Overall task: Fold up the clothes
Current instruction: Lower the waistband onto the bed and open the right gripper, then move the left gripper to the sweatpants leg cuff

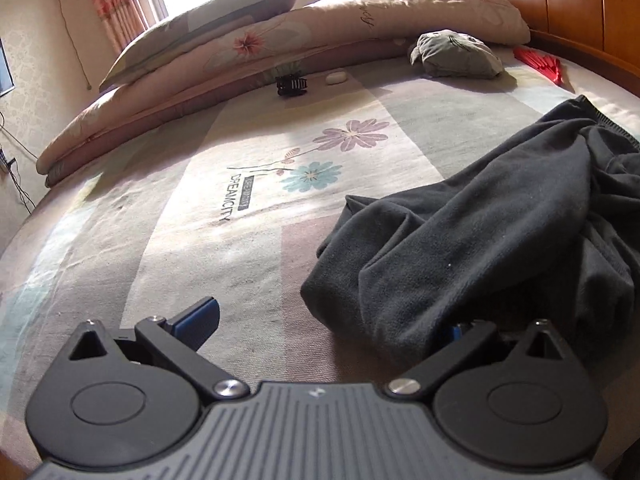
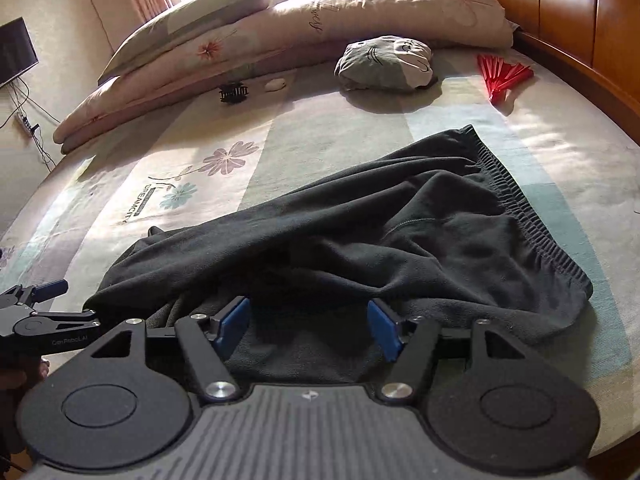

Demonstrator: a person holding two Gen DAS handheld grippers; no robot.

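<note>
Presently, right gripper, jaws apart, gripping nothing, straddles the black sweatpants heaped at lower centre; left gripper likewise spread. Risk: closing here may pinch several layers.

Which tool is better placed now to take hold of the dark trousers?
Probably the right tool: its open pads sit over the dark trousers. The left tool hangs at their edge, mostly over the bedsheet.
</note>
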